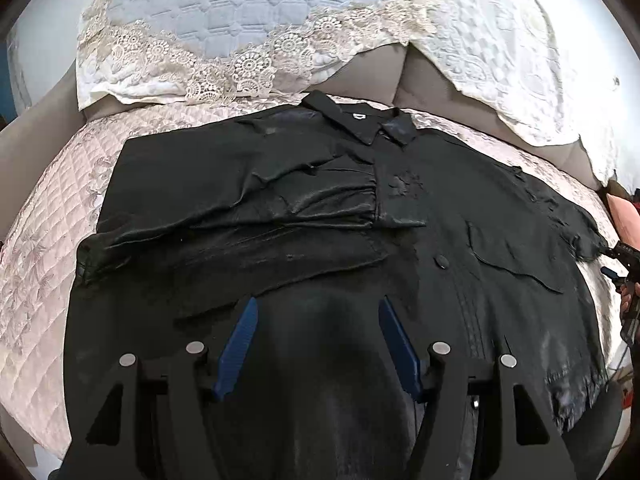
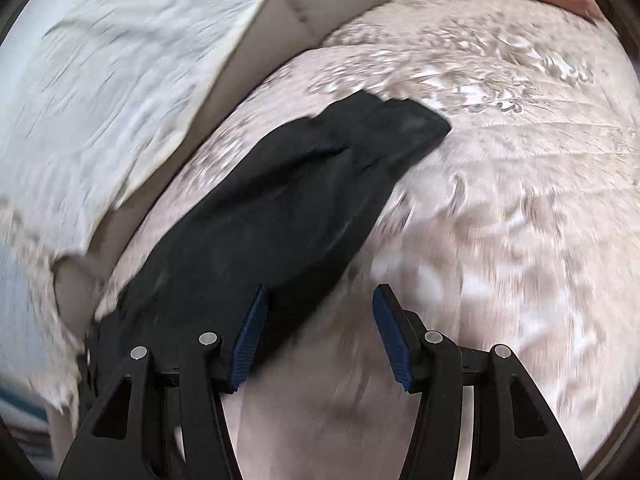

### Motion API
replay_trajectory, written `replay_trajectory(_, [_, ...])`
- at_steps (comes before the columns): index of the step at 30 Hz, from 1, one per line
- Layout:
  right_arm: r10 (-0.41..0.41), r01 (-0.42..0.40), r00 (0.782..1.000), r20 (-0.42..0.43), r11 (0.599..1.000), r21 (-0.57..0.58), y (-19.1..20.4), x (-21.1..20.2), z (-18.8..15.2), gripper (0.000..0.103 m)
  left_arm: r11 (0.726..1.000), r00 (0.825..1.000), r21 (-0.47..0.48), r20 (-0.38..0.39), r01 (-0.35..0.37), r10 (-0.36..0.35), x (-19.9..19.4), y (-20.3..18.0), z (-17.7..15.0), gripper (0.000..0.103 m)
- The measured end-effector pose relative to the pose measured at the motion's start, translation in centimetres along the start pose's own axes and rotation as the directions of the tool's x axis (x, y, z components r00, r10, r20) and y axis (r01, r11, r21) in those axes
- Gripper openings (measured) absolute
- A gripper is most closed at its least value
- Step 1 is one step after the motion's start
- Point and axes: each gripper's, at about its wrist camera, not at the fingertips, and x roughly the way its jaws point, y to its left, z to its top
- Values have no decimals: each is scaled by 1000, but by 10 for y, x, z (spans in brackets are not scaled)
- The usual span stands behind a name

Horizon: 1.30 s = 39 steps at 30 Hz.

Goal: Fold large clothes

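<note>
Black shirt spread collar-up on the quilted bed, one sleeve already folded across the chest, the other sleeve lying out over the quilt. Both left tongs and right tongs stand open and empty — the right should probably take the outstretched sleeve near its cuff and carry it flat across. Lace-edged pillows crowd the collar end — no real obstruction.

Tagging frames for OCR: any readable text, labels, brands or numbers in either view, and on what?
None readable.
Small white tag inside the collar of the black shirt: too small to tell whether it bears any print.
Quilted cover and lace-edged pillows: patterns only, no writing; the right wrist view is motion-blurred.
</note>
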Motion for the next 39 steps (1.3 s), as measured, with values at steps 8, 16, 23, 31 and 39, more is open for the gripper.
replay_trajectory(8, [-82,81,996,33,996,41,-3,32,45,10,1000,1000,-19,-14,-15,15,14,-1,4,65])
replay_trajectory(16, [147,-117,982,120,967,-227,104,-55,32,3,999,1000,-35,14,7,-6,1,8,2,65])
replay_trajectory(23, [371,-328,929,-14,802,-499,243,-93,-48,3,997,998,-62,52,36,-32,-17,17,-5,65])
replay_trajectory(31, [327,-455,891,-316,644,-615,332,-17,-190,5,995,998,-93,67,26,-20,-30,41,-14,65])
replay_trajectory(39, [240,-552,820,-519,568,-610,325,24,-269,43,993,998,-120,65,11,-3,-32,60,-20,65])
